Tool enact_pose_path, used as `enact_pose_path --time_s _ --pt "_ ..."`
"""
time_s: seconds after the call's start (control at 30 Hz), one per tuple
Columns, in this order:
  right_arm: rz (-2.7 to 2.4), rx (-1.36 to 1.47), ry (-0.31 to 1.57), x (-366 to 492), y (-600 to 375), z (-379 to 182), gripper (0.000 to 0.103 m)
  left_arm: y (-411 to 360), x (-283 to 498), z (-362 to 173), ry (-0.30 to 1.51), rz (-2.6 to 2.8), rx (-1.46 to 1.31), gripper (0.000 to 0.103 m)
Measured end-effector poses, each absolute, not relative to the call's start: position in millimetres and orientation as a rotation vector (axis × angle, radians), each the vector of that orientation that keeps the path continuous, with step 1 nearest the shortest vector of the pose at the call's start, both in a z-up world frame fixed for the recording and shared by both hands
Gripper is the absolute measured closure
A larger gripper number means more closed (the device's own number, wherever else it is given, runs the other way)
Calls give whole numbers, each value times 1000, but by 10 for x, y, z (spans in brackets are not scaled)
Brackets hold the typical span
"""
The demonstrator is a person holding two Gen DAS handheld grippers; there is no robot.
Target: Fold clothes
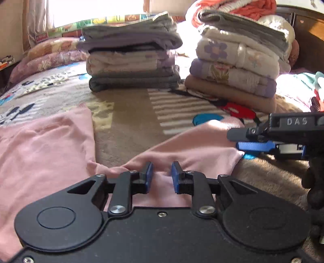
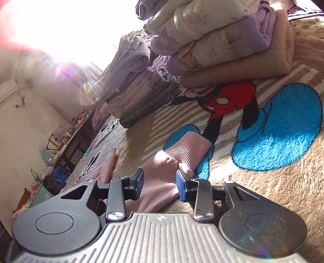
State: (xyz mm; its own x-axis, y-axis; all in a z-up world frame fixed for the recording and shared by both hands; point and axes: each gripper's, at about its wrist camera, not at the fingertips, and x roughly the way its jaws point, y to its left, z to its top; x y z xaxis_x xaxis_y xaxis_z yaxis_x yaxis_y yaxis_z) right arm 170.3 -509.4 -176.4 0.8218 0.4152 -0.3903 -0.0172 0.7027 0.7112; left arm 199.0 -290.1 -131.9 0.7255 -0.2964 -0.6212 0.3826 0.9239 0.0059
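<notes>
A pink garment lies spread on the bed blanket, one part to the left and one sleeve running right. My left gripper is open, low over a bunched fold of the pink cloth between its blue pads. The right gripper comes in from the right at the sleeve's end. In the right wrist view, my right gripper is open, straddling the pink sleeve just behind its ribbed cuff.
Two stacks of folded clothes stand at the back: a grey and white one and a floral, purple and tan one. A loose heap lies behind them. Pillows sit far left. A dark table stands beside the bed.
</notes>
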Motion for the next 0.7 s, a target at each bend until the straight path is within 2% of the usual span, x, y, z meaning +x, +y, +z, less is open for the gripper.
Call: enact_pose_path --time_s 0.2,0.3,0.47,0.57,0.63,0.7 --pt "189 623 567 1671 -4961 -1642 70 -2625 1613 -1081 511 -410 106 82" --pt "213 499 529 1636 -4834 -1479 67 -2510 1682 -1101 540 -397 88 82" --pt "306 469 467 1892 -4638 -1366 67 -2317 1796 -1133 588 -376 56 82" --pt "204 473 585 2125 -4619 -1546 69 -2201 1865 -1152 617 -362 37 81" --pt "159 488 602 2142 -4680 -1605 92 -2124 1910 -1165 636 -354 25 81" --pt "139 486 607 2136 -4703 -1639 95 -2087 1827 -1153 623 -348 54 81"
